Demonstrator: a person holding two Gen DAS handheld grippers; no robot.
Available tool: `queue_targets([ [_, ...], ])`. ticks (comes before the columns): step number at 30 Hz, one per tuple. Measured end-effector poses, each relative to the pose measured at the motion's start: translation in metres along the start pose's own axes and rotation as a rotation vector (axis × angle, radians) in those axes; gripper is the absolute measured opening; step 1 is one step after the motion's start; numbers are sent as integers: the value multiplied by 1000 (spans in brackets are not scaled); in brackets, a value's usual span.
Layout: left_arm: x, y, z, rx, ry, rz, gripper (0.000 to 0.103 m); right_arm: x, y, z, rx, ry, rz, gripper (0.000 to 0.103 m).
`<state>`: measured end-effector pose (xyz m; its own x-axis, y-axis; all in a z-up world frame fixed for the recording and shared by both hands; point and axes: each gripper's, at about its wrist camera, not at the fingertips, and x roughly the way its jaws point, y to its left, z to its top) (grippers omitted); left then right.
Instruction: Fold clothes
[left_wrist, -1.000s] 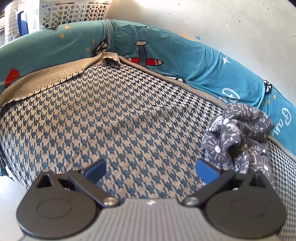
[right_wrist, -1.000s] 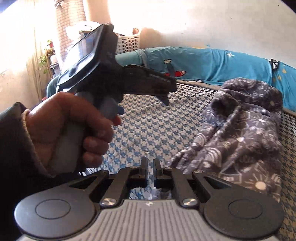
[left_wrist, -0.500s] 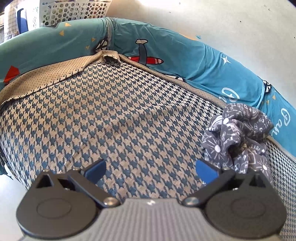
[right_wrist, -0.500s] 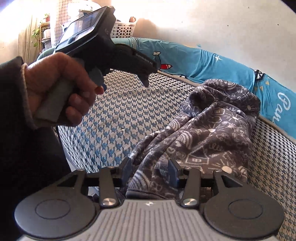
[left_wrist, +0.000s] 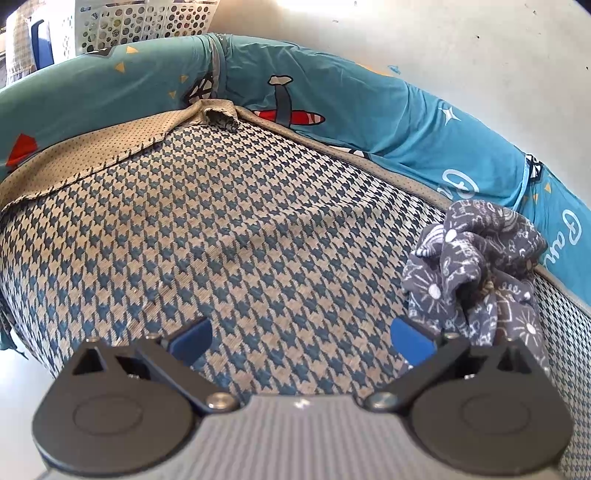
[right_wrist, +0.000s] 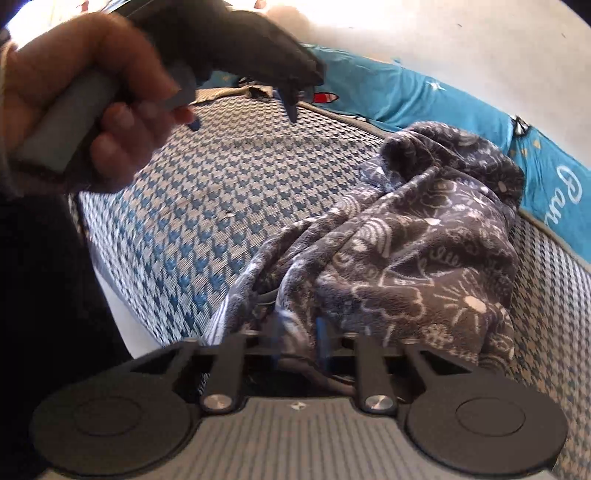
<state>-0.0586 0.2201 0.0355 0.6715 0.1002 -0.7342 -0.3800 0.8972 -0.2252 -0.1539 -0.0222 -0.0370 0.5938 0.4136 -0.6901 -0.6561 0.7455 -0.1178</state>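
Left wrist view: the left claw (left_wrist: 301, 338) stands wide apart with nothing between its blue pads, hanging over the checked bed (left_wrist: 229, 236). The crumpled grey garment (left_wrist: 476, 273) lies to its right, close to the blue bolster (left_wrist: 369, 110) that lines the wall. This claw would do well to wait until an edge is lifted clear, then take a matching corner instead of a random bunch.

Right wrist view: the right claw (right_wrist: 299, 341) has drawn narrow and pinches a near fold of the grey garment (right_wrist: 406, 240), cloth gathered between the pads. The person's hand (right_wrist: 74, 99) carries the left claw (right_wrist: 291, 107) above the bed, well apart from the fabric. A good lift here looks slow and upward, so the heap unrolls and a hem or sleeve shows itself. If only a thin fold is caught, it may slip; re-gripping deeper seems safer than tugging.
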Motion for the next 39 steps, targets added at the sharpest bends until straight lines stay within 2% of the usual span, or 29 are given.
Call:
queue_targets([
  [3, -1, 0, 1, -6, -4, -8, 103, -8, -5, 8, 68, -27, 60, 7],
  [9, -4, 2, 2, -20, -30, -17, 103, -15, 24, 30, 25, -87, 129, 7],
  [15, -2, -7, 1, 19, -19, -61, 103, 35, 28, 22, 59, 7, 180, 8],
  [18, 1, -17, -1, 58, 7, -105, 103, 36, 30, 17, 40, -17, 190, 19],
  [20, 5, -24, -3, 81, 33, -147, 103, 27, 32, 16, 19, -34, 200, 32],
  [24, 7, -38, -10, 130, 55, -191, 103, -6, 28, 10, -32, -84, 161, 34],
  [30, 11, -55, -21, 174, 102, -237, 103, -45, 1, -14, 72, -89, 111, 34],
  [35, 14, -73, -32, 224, 131, -251, 103, -60, -22, -30, 118, -73, -3, 34],
  [39, 14, -83, -39, 251, 136, -249, 103, -52, -44, -37, 117, -50, -107, 34],
])
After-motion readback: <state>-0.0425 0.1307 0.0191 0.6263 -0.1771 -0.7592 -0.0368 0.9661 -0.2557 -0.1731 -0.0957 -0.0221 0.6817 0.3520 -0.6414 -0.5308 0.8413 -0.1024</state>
